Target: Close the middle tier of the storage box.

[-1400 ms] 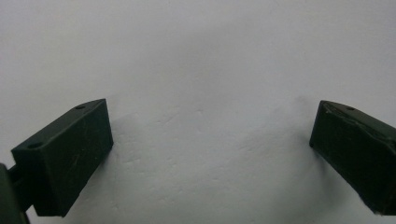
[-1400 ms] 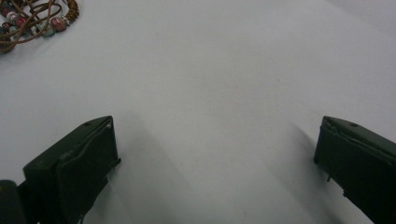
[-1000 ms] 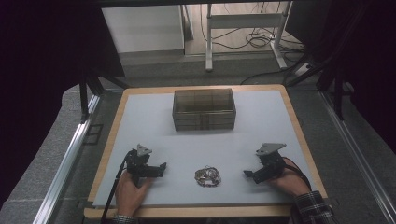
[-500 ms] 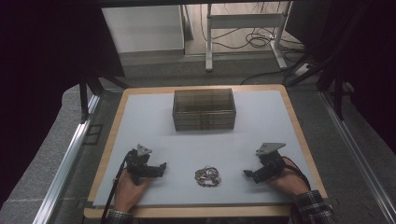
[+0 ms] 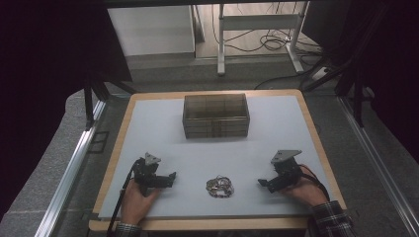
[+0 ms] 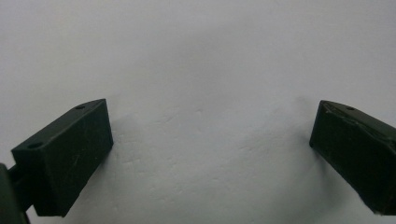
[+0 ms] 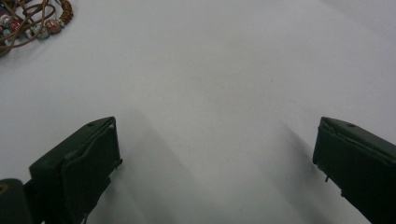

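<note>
A small tangle of beaded cord (image 5: pixel 220 186) lies flat on the table, between the left gripper (image 5: pixel 170 177) and the right gripper (image 5: pixel 261 182), apart from both and a little nearer the right one. Thin brown cord loops loosely around itself, strung with small round beads in reddish, brown and pale tones. In the right gripper view it sits off to the upper left (image 7: pixel 29 21), well clear of that gripper's wide-spread jaws.

Evenly lit white table (image 5: pixel 276 133) under soft overhead light; dark, murky surroundings. Faint shadows beside black jaws in both gripper views. Slight softness, mild grain, no glare.
</note>
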`<state>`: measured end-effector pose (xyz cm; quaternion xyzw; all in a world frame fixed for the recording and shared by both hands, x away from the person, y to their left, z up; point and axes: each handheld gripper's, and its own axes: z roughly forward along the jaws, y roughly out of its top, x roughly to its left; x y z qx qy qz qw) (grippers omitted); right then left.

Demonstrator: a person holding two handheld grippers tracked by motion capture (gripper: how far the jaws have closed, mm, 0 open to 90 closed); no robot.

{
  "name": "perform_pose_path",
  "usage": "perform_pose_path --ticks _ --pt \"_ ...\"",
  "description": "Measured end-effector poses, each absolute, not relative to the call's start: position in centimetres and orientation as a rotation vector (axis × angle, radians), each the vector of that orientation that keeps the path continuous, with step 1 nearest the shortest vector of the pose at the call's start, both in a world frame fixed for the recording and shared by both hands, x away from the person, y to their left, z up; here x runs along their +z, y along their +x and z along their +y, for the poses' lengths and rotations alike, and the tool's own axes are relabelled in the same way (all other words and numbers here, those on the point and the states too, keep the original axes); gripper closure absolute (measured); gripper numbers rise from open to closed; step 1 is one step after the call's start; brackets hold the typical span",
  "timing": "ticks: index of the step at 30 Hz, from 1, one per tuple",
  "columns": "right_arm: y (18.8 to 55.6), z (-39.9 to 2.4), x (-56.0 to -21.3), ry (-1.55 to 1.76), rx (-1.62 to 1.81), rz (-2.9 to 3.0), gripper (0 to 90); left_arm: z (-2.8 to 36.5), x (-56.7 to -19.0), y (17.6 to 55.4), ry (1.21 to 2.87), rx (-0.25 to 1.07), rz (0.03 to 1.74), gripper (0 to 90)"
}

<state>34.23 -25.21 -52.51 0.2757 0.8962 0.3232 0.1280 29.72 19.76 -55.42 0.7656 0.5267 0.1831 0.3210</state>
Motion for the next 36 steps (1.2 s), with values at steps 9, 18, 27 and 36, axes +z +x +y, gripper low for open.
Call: perform_pose_path --ticks 9,18,27,36 --pt "34.2 -25.0 -52.3 0.806 0.962 2.620 1.7 19.8 -55.4 29.7 2.011 0.481 1.384 0.0" --pt "34.3 -24.9 -52.2 0.818 0.970 2.625 2.1 19.8 -55.4 29.7 2.011 0.481 1.383 0.0" --pt "34.2 -24.4 -51.7 0.791 0.958 2.634 5.6 19.8 -55.4 29.7 2.010 0.481 1.384 0.0" --pt "34.3 -24.1 -51.0 0.794 0.956 2.639 12.7 19.8 -55.4 29.7 2.017 0.480 1.382 0.0"
